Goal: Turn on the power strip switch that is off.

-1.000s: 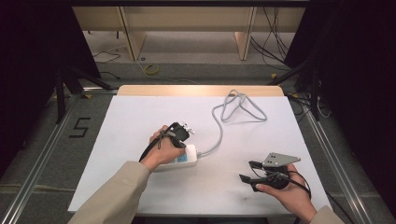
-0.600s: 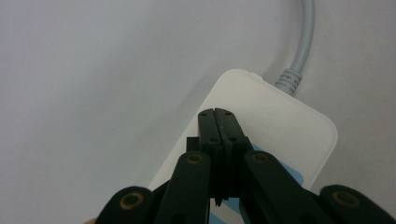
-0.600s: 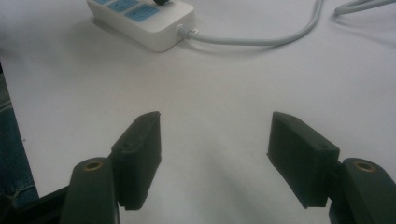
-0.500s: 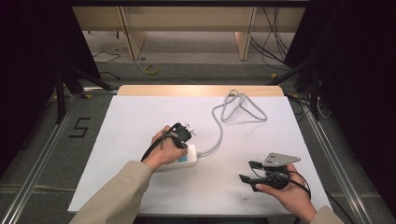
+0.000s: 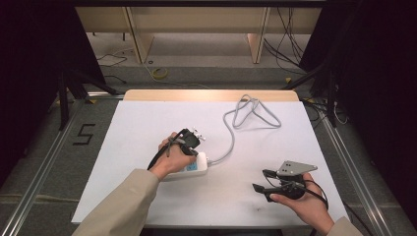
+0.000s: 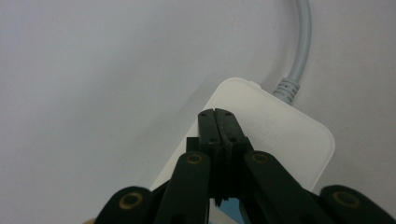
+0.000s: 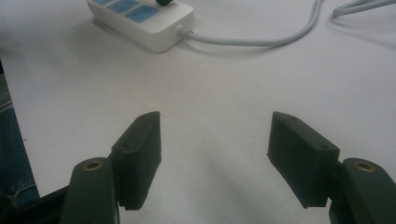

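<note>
A white power strip (image 5: 195,165) with blue socket faces lies on the white table (image 5: 142,118), left of centre. Its grey cable (image 5: 231,142) runs back to a loose loop at the far right. My left gripper (image 5: 189,147) points down onto the strip's cable end, jaws shut tight with nothing seen between them. In the left gripper view, the gripper (image 6: 218,115) hovers over the strip's white end (image 6: 285,135), beside the cable (image 6: 301,42). My right gripper (image 5: 260,180) is open above bare table at the front right. In its own view, my right gripper (image 7: 215,119) faces the strip (image 7: 144,21).
The cable loop (image 5: 255,115) lies on the far right part of the table. Metal rails (image 5: 49,157) run along both sides of the table. A "5" marking (image 5: 84,133) is on the floor at left. Wooden furniture legs and loose wires stand beyond the far edge.
</note>
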Action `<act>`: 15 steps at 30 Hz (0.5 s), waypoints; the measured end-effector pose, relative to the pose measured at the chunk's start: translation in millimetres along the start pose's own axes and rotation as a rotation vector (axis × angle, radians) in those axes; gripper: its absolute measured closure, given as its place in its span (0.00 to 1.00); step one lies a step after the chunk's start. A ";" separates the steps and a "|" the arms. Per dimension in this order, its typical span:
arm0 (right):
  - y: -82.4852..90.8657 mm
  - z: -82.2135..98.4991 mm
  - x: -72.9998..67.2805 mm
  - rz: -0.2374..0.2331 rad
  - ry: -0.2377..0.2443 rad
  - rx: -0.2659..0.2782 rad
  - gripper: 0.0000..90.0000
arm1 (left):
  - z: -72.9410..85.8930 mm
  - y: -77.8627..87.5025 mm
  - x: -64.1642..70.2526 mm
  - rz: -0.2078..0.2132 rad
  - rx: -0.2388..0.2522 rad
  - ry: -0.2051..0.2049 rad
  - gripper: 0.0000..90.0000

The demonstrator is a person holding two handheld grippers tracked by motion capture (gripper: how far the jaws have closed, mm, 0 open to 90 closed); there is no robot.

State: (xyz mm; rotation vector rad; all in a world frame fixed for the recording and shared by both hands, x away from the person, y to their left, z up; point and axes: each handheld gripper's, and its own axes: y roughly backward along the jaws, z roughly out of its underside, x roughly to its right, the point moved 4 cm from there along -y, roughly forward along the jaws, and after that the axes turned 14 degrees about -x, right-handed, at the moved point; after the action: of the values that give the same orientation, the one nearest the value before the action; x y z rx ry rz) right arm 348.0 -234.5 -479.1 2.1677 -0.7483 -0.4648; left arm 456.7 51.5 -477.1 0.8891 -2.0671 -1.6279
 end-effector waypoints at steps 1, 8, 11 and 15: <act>0.1 0.0 0.0 0.000 0.000 0.000 0.39 | 0.0 0.0 0.0 -0.001 0.000 -0.003 1.00; 0.4 0.0 0.3 0.001 0.000 0.002 0.39 | 0.0 -0.1 -0.1 -0.004 0.005 -0.004 1.00; 0.8 0.0 0.2 0.001 0.000 0.001 0.39 | 0.0 -0.3 0.0 0.000 0.013 0.005 1.00; 1.0 0.0 0.2 0.002 -0.001 0.003 0.39 | 0.5 0.4 -0.9 -0.003 0.009 0.000 1.00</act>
State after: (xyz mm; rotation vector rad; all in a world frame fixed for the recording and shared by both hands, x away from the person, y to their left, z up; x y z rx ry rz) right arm 347.8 -235.1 -478.4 2.1695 -0.7517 -0.4646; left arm 457.0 52.5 -476.8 0.8950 -2.0752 -1.6215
